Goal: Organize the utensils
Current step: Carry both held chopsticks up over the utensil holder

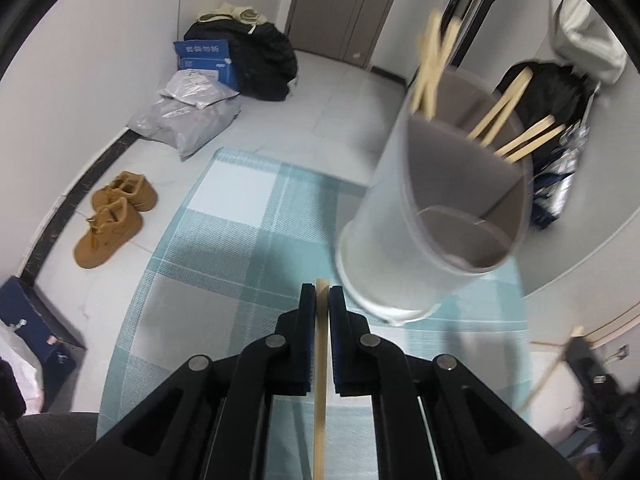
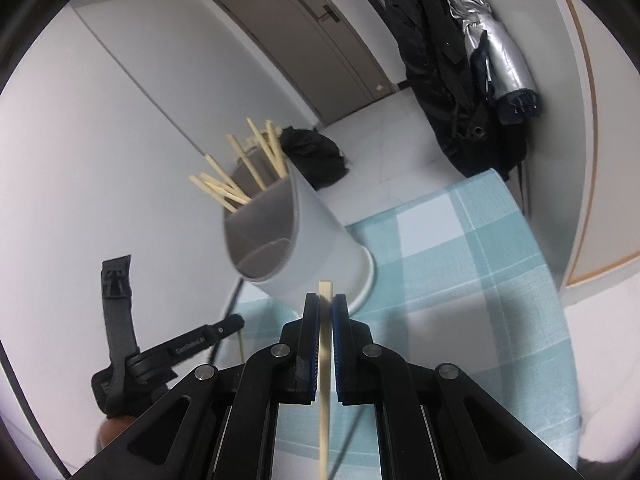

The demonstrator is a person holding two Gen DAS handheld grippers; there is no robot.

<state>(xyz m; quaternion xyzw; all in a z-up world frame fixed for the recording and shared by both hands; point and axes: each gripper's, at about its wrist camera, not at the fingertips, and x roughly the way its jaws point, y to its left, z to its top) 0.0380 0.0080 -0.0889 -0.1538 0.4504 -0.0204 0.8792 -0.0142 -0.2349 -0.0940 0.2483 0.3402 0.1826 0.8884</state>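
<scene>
Left wrist view: the left gripper (image 1: 322,294) points forward and down over a blue-and-white checked cloth (image 1: 224,240), its jaws closed on a pale wooden chopstick (image 1: 320,380). The stick runs lengthwise between the pads; its squared tip shows just past the fingertips and its shaft continues back toward the camera. To the right stands a white cup (image 1: 404,216) with a grey interior and a dividing wall inside; it rests on the cloth, ahead and right of the gripper. Several more chopsticks (image 1: 432,64) lean against its far rim, fanned in different directions. Blur softens the cup's outline. At the far right edge the right gripper (image 1: 576,344) appears, dark and blurred, with a thin stick in it.

On the floor to the left lie a pair of tan shoes (image 1: 110,218), a grey plastic bag (image 1: 188,116) and a blue box (image 1: 206,60).

Right wrist view: at the left the left gripper (image 2: 236,322) enters from low in the frame. The cup (image 2: 304,240) stands at centre-left near the cloth's (image 2: 480,264) edge, its sticks (image 2: 236,184) splayed leftward and upward. The right gripper (image 2: 326,300) is likewise clamped on a single stick (image 2: 325,360), whose square end protrudes slightly beyond the pads, just short of the cup's base. A dark coat (image 2: 440,60) and a silver umbrella (image 2: 492,52) hang at the right.
</scene>
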